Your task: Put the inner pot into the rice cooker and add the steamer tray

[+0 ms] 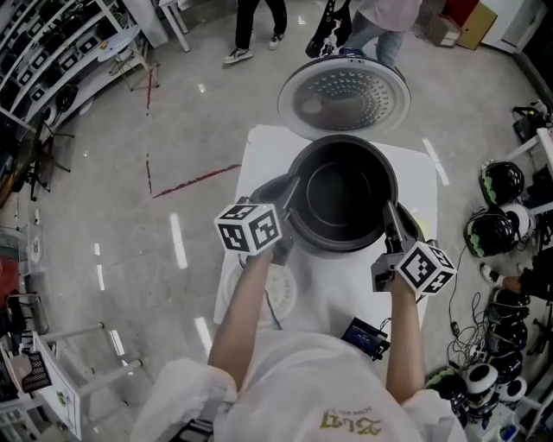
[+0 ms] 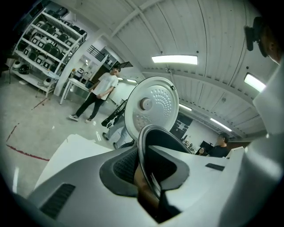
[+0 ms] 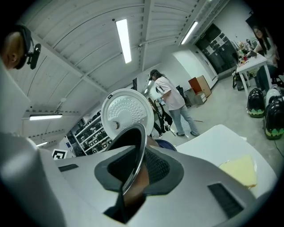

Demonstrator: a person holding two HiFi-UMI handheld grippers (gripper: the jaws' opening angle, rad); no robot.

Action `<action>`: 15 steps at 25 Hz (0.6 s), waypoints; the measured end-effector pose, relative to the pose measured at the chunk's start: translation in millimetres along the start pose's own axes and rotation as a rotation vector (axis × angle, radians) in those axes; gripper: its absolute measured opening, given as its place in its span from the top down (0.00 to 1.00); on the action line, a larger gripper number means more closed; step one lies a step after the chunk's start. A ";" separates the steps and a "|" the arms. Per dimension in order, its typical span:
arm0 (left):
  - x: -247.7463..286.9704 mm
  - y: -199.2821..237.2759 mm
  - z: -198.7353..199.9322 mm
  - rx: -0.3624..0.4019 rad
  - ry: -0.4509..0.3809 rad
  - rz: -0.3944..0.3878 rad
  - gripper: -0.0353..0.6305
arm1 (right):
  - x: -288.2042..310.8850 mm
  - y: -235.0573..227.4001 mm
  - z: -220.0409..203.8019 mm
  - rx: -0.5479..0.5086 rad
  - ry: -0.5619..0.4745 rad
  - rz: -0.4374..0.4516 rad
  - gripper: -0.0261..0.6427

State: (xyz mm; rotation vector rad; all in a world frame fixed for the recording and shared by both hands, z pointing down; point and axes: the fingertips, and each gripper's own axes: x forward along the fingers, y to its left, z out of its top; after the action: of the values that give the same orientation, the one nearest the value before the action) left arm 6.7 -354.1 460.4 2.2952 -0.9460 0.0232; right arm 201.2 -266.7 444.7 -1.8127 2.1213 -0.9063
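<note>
The dark inner pot (image 1: 343,194) hangs over the white table (image 1: 263,147), held by its rim on both sides. My left gripper (image 1: 292,194) is shut on the pot's left rim (image 2: 143,146), and my right gripper (image 1: 389,214) is shut on the right rim (image 3: 138,148). Behind the pot, the rice cooker's round perforated lid (image 1: 344,97) stands open. A grey part of the cooker body (image 1: 266,186) shows at the pot's left; the rest is hidden under the pot. A white round steamer tray (image 1: 283,293) lies on the table under my left arm.
A yellow cloth (image 3: 239,170) lies on the table to the right, and a small black device (image 1: 367,337) sits near the front edge. People stand beyond the table (image 1: 259,26). Helmets and cables (image 1: 497,229) crowd the floor at the right, and shelves (image 1: 43,60) line the left.
</note>
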 end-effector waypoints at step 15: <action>19.0 -2.4 -7.9 0.240 0.083 0.037 0.79 | 13.2 -29.5 -18.4 -0.065 0.088 -0.097 0.81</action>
State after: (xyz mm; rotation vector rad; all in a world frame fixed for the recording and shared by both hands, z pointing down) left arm 24.1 -360.2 470.0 2.4726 -0.9884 0.2590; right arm 212.7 -275.1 479.0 -1.9577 2.1549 -0.9680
